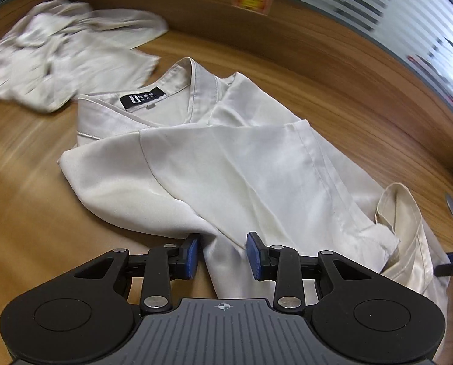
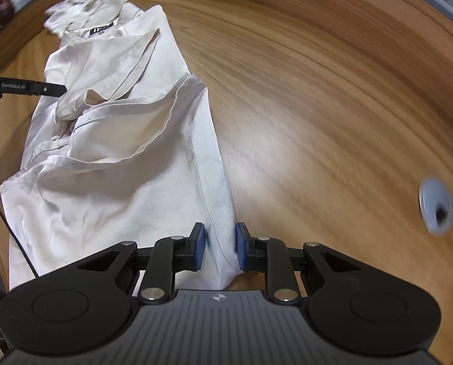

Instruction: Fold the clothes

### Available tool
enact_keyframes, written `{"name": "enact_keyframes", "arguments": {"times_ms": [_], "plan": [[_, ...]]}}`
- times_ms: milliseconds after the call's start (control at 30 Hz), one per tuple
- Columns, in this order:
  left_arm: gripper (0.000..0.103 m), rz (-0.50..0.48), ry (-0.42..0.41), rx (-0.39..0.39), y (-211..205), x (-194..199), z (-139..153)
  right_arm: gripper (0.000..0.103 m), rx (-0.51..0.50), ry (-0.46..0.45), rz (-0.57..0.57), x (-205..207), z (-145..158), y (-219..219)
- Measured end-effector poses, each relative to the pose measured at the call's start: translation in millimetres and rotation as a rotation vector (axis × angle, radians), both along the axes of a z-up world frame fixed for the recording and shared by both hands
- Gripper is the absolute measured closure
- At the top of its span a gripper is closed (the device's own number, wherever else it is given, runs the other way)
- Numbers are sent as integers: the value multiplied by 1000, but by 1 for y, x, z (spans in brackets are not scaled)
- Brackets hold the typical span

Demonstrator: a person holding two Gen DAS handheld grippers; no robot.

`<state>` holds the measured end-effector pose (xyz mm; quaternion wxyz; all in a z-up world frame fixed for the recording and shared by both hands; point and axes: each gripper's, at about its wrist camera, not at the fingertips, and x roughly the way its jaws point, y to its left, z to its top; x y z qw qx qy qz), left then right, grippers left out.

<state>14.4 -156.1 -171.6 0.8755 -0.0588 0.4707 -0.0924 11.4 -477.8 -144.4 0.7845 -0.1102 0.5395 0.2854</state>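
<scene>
An office or meeting room. A large wood-grain table (image 2: 317, 97) has a round grey cable grommet (image 2: 435, 205) set into its top. Behind the table runs a glass partition with frosted horizontal stripes (image 1: 363, 3), with a blurred orange sticker (image 1: 252, 1) near its base.

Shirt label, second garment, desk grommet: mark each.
shirt label (image 1: 142, 98), left wrist view, middle of the black tag inside the collar
second garment (image 1: 62, 57), left wrist view, crumpled middle
desk grommet (image 2: 435, 205), right wrist view, grey ring
</scene>
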Motion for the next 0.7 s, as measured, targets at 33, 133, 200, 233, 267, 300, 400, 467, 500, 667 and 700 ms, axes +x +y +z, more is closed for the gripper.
{"name": "enact_keyframes", "arguments": {"times_ms": [33, 133, 200, 233, 267, 300, 400, 467, 500, 667, 700], "plan": [[66, -31, -2, 1, -3, 6, 0, 79, -1, -3, -30, -9, 0, 1], [66, -125, -7, 6, -12, 24, 0, 79, -2, -5, -129, -35, 1, 0], [66, -188, -11, 9, -18, 36, -1, 79, 1, 1, -197, -52, 2, 2], [66, -219, -13, 10, -21, 42, -1, 79, 3, 4, -229, -59, 2, 3], [66, -250, -15, 12, -24, 48, -1, 79, 4, 10, -265, -69, 1, 4], [66, -282, -17, 13, -27, 54, -1, 79, 11, 16, -301, -78, 1, 7], [66, -374, -20, 15, -35, 70, -1, 79, 34, 34, -415, -107, -1, 14], [66, -428, -15, 6, -34, 77, -1, 79, 50, 43, -491, -126, -2, 19], [66, -458, -16, 8, -35, 79, -1, 79, 59, 47, -524, -136, -3, 23], [66, -620, -37, 35, -53, 79, -2, 79, 91, 50, -680, -183, -4, 41], [66, -650, -41, 38, -57, 77, -2, 79, 95, 48, -708, -190, -4, 44]]}}
